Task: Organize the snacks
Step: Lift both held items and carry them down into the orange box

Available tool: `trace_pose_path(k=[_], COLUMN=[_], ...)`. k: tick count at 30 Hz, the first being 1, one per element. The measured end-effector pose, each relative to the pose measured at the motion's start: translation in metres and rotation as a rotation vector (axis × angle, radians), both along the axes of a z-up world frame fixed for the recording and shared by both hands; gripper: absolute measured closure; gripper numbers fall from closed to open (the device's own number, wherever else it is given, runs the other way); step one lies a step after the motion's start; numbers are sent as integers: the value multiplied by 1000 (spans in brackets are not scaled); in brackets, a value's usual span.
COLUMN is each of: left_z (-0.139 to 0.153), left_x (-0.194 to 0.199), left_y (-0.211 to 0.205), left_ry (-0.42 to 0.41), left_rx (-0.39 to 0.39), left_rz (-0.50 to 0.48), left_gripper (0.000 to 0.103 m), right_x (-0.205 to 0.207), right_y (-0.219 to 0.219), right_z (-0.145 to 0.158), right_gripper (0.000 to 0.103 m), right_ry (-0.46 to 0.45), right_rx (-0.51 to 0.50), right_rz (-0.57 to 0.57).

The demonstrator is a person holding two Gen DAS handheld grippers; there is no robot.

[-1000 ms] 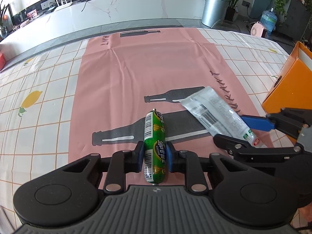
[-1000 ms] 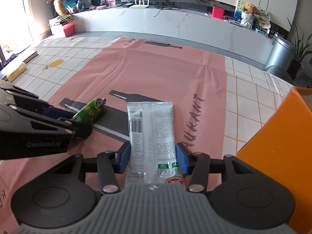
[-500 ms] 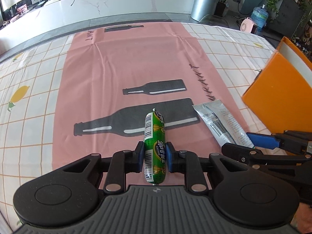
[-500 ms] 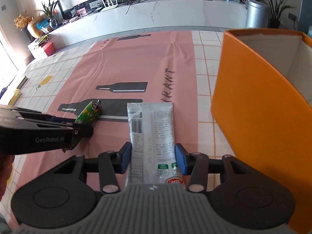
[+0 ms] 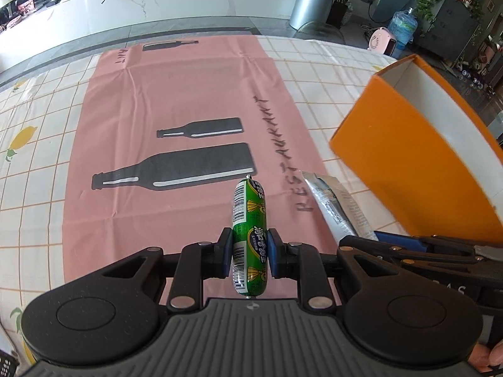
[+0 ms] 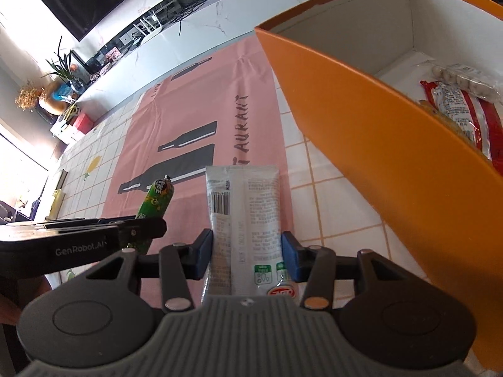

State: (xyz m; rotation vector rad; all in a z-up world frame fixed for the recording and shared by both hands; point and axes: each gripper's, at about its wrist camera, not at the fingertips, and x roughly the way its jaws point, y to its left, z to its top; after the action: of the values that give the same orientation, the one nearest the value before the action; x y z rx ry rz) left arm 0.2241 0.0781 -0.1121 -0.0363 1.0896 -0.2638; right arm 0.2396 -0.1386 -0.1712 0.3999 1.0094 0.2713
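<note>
My left gripper (image 5: 249, 253) is shut on a green sausage stick (image 5: 249, 220) and holds it above the pink cloth; the stick also shows in the right wrist view (image 6: 155, 199). My right gripper (image 6: 246, 256) is shut on a flat white snack packet (image 6: 245, 210) and holds it in the air beside the orange box (image 6: 377, 132); the packet also shows in the left wrist view (image 5: 336, 205). The box (image 5: 408, 147) stands open to the right of both grippers. It holds a red-and-white snack pack (image 6: 462, 113) and a clear pack of round balls (image 6: 462, 77).
A pink cloth with black bottle prints (image 5: 188, 119) covers the middle of the checked tablecloth (image 5: 31, 163). A white counter (image 5: 157, 3) and a grey bin (image 5: 314, 3) stand beyond the table's far edge.
Both grippers have lifted off the table and moved right toward the orange box, each still holding its snack. The box's open inside now shows in the right wrist view.
</note>
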Motion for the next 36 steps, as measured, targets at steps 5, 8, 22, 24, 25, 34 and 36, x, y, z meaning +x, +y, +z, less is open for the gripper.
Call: trace_pose_path(k=[5,8,22,24,25,34,36], left_z=[32,52,102,100,98,74,67], left_x=[-19,-28,-18,-9,-3,39,48], left_y=[-12,-25,-127,-143,-153,-210,-217], left_ry=[-42,-72,-147,-138,-133,-114,-112], left_rx=[-37,-49,-96,-95,-91,6,21], left_rz=[2,-21,-194,-227,-246,-388,-415], left_gripper=[79,79,79,79,79,79,78], right_x=[-25,-41,-66,-62,-59,-10,3], right_y=[-19,-35,-154,-169,-176,-214,-218], right_z=[27,45,113,115,116,92,85], right_gripper=[58,58,58,58,58,58,58], right_ry=[-56,-100,-211,-204,-201,-80,-56], right_rx=[45,64,-60,-92,-107,-169,-182], right_rz=[-12,-18,-129,-146,-152,-169,-162])
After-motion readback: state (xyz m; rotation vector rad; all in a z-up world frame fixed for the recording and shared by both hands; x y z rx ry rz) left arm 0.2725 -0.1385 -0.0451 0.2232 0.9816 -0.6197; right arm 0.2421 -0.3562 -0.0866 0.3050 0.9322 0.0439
